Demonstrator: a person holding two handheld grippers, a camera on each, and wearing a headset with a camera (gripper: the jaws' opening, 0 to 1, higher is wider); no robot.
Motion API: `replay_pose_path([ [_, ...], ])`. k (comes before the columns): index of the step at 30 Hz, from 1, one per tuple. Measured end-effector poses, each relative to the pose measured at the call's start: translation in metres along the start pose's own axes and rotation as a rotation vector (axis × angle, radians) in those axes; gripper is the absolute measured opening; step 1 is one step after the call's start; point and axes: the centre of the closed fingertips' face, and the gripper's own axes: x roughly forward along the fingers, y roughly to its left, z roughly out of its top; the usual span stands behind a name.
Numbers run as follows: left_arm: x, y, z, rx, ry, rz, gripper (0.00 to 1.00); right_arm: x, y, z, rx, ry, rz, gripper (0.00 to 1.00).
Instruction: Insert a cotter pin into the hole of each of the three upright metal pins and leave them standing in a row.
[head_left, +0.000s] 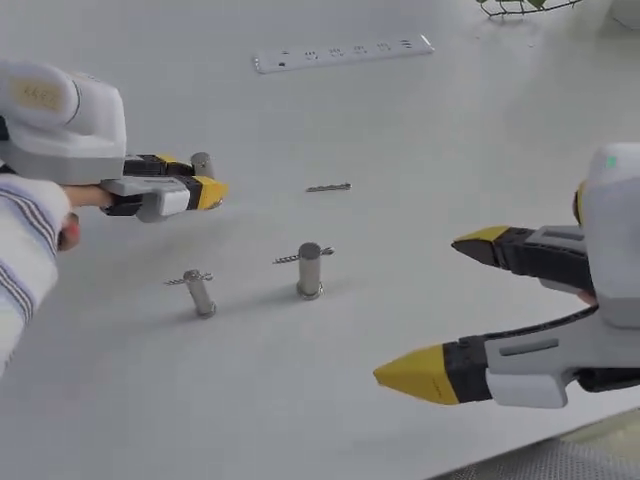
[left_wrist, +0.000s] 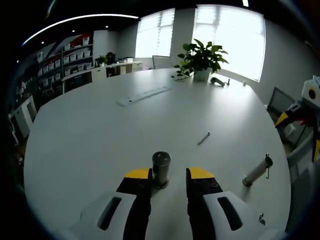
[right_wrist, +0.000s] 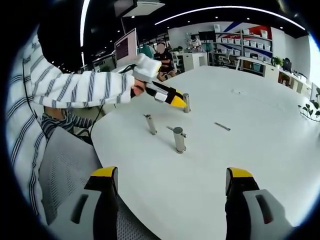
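Note:
Three upright metal pins stand on the white table (head_left: 420, 140). The left pin (head_left: 200, 291) and the middle pin (head_left: 310, 269) each carry a cotter pin through the top. The far pin (head_left: 203, 165) has none; it stands between the yellow fingertips of my left gripper (head_left: 200, 175), which is open around it. In the left gripper view this pin (left_wrist: 161, 168) sits between the jaws with a gap on its right side. A loose cotter pin (head_left: 328, 187) lies flat beyond the middle pin. My right gripper (head_left: 418, 308) hovers wide open at the near right, holding nothing.
A white power strip (head_left: 345, 52) lies at the far side of the table. A potted plant (left_wrist: 200, 60) stands at the table's far edge. The front table edge runs close under the right gripper, with a grey chair back (right_wrist: 65, 175) beside it.

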Motion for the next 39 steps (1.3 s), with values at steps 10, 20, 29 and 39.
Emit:
replay_pose_path([
  [10, 0.007, 0.004, 0.001, -0.006, 0.004, 0.012, 0.2, 0.002, 0.0, -0.003, 0.004, 0.006, 0.007, 0.87],
  [20, 0.01, 0.01, 0.007, 0.042, -0.012, 0.053, 0.1, 0.002, -0.002, -0.004, 0.002, 0.008, 0.005, 0.86],
  [29, 0.01, 0.009, 0.007, 0.027, -0.017, 0.051, 0.1, 0.001, 0.0, -0.006, 0.005, 0.01, 0.007, 0.86],
  [39, 0.003, 0.006, 0.007, 0.053, -0.005, 0.057, 0.1, 0.002, -0.003, -0.007, 0.001, 0.016, -0.009, 0.86],
])
